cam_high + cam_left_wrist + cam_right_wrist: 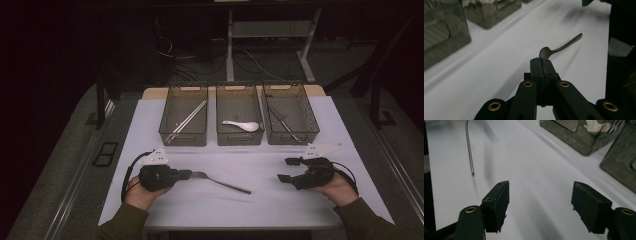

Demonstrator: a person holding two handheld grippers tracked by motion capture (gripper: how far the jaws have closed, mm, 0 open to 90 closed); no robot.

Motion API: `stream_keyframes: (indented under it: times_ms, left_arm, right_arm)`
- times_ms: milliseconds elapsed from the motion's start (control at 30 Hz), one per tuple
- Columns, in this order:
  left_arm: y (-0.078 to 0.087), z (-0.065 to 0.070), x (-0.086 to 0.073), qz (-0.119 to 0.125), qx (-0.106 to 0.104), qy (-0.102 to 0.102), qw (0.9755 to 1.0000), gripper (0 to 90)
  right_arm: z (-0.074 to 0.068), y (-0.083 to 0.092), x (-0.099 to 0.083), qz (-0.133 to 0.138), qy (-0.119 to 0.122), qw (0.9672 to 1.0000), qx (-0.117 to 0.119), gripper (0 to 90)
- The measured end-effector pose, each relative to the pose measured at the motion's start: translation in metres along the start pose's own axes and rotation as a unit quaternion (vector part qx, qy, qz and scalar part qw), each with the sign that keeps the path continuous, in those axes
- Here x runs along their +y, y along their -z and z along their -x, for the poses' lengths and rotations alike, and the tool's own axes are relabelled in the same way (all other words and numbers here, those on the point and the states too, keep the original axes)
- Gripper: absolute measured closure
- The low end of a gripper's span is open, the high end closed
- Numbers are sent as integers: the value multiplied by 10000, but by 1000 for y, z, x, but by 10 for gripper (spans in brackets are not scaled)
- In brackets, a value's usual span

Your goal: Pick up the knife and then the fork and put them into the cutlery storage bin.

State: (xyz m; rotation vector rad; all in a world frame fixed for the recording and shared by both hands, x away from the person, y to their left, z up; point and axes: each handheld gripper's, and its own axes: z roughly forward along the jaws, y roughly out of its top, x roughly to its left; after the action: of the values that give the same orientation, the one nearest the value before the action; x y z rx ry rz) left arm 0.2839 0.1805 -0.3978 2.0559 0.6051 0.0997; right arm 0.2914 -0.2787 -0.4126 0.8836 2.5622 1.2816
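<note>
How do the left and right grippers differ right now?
The left gripper is shut on the fork, pinching its head end; the right gripper is open and holds nothing. In the high view the left gripper points right across the white table, while the right gripper points left toward it. Both are black, hand-held and carry a grey plate on top.

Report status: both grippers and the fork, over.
Left gripper shut on fork, head end. Right gripper open, above the table. Nothing in the way.
</note>
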Motion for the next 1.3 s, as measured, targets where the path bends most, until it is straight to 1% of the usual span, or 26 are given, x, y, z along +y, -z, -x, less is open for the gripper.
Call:
stream_keyframes:
  times_ms: [67,100,167,267,300,367,500,567,700,767,833,933,1033,1100,1200,1300]
  left_arm:
    - [-3,1,6,54,55,-78,9999,895]
    - [-4,0,9,43,49,-116,9999,895]
    - [-9,1,13,62,77,-142,9999,895]
    - [-17,1,20,56,137,-233,9996,894]
    - [-20,1,22,55,151,-246,9996,895]
    - [-26,1,28,73,180,-304,9993,894]
    - [-38,2,41,125,187,-411,9989,895]
    - [-44,3,47,144,153,-469,9987,894]
    - [-57,5,60,153,122,-643,9977,894]
    - [-64,7,66,156,128,-734,9971,894]
    - [-70,9,71,155,128,-811,9965,894]
    - [-78,10,80,161,98,-907,9957,894]
    - [-86,12,87,184,71,-990,9949,894]
    - [-90,13,91,201,69,-1024,9945,894]
    - [-95,15,95,221,53,-1074,9940,894]
    - [-96,15,94,232,60,-1075,9939,894]
  right_arm:
    - [0,0,4,-9,37,10000,54,312]
    - [0,-1,7,-9,48,10000,58,312]
    - [0,-1,13,13,53,10000,78,311]
    - [0,-1,23,79,84,9998,179,322]
    - [-1,-2,26,86,95,9998,177,322]
    - [-2,-4,32,118,117,9995,266,322]
    - [-5,-9,44,122,190,9990,385,319]
    - [-5,-12,49,136,242,9986,447,319]
    - [-5,-20,59,79,341,9979,546,344]
    - [-4,-24,63,23,330,9973,651,361]
    - [-3,-28,67,4,374,9968,700,374]
    - [-2,-33,72,-86,409,9960,791,407]
    - [0,-39,75,-174,474,9953,829,446]
    - [1,-43,76,-293,481,9946,877,499]
    - [2,-48,75,-412,518,9946,805,579]
    - [2,-49,73,-518,574,9943,737,651]
